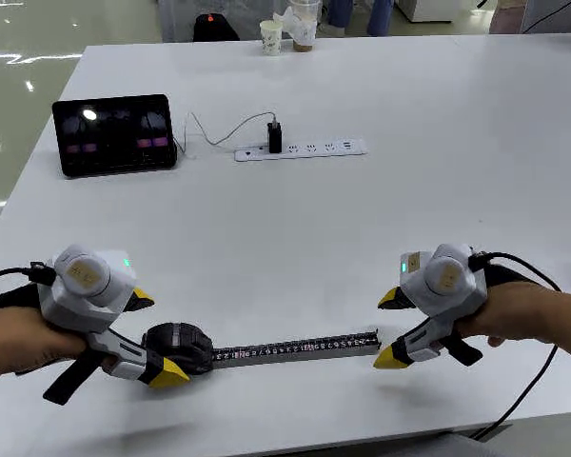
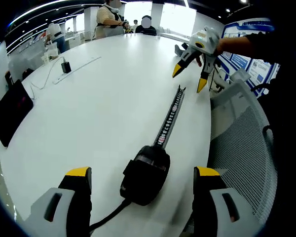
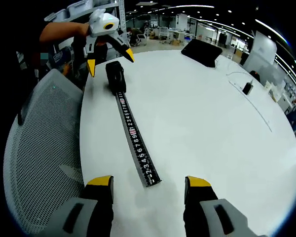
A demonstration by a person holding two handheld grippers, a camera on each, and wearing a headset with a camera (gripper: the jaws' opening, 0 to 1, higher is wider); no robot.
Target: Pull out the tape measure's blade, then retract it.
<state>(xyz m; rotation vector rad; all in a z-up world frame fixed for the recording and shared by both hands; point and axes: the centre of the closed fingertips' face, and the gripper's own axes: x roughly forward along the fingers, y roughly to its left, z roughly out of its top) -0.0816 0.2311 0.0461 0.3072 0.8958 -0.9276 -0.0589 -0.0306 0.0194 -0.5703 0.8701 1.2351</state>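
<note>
Tape measure case (image 2: 145, 170) on white table (image 1: 362, 219), between spread jaws of left gripper (image 1: 160, 338), unclamped. Blade (image 1: 295, 349) out, flat; tip just before right gripper (image 1: 388, 330), jaws apart. Pull-out looks done; next likely: steady case, retract blade.

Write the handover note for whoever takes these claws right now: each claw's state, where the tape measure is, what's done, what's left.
Left claw: open, with one jaw on either side of the tape measure case, not clamped on it.
Right claw: open and holding nothing. The end hook of the blade lies level with its jaw tips, untouched.
Things: the case and the blade lie flat on the white table, with the blade drawn out from the case toward the right claw.
Done: blade pulled out.
Left: retract the blade, probably steadying the case with the left claw first.
</note>
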